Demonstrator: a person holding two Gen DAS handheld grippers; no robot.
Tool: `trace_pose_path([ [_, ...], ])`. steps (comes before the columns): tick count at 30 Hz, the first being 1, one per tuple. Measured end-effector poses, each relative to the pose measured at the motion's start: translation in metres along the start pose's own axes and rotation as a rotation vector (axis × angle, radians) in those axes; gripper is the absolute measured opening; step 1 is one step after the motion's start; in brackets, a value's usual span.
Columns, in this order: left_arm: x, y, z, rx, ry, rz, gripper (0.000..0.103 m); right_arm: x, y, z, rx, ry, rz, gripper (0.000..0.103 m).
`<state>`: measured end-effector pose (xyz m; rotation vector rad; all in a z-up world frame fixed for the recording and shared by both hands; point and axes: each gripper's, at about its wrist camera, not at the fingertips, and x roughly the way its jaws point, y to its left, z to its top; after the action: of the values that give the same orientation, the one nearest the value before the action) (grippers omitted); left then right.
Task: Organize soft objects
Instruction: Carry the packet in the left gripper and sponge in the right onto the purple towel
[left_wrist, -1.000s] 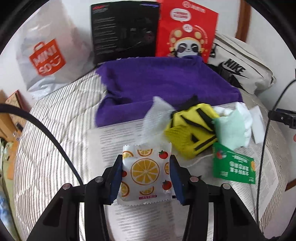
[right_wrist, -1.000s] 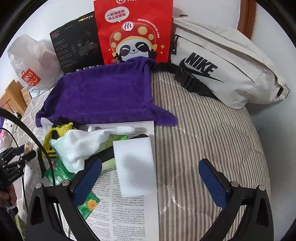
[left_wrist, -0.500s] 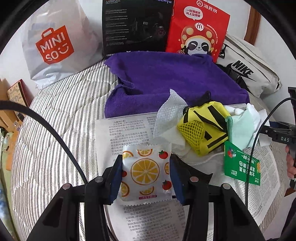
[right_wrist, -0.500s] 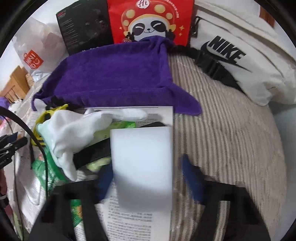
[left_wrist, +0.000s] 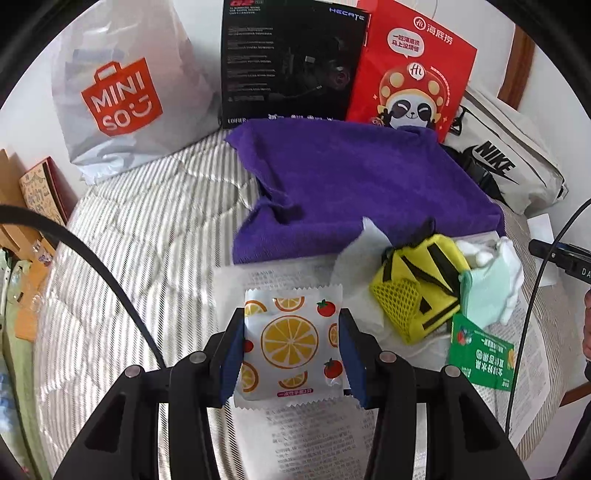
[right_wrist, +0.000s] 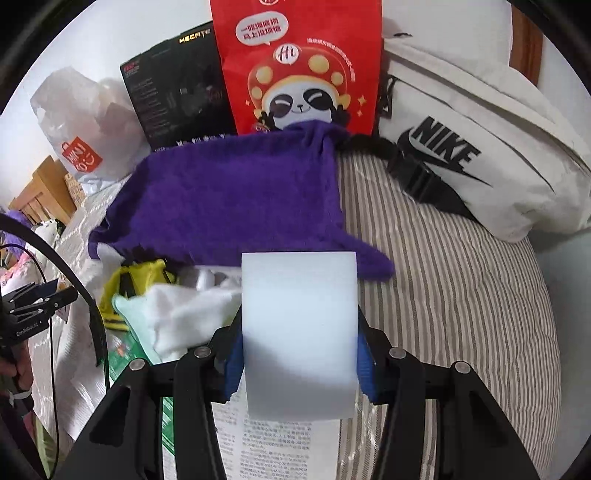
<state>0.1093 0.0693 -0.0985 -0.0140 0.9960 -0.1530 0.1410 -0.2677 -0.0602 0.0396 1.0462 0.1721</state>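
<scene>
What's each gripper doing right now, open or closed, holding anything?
Left gripper: closed on the orange-print packet.
Right gripper: closed on the white sponge block.

Bright daylight, soft shadows (fisheye-warped edges).
</scene>
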Motion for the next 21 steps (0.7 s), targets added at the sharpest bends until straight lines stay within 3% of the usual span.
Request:
trace_pose_path([
  [21,-0.017,0.019,0.083,0.006,-0.051,0.034,0.046,0.016,0.020,0.092,-0.005,-0.029,0.089,0.050],
])
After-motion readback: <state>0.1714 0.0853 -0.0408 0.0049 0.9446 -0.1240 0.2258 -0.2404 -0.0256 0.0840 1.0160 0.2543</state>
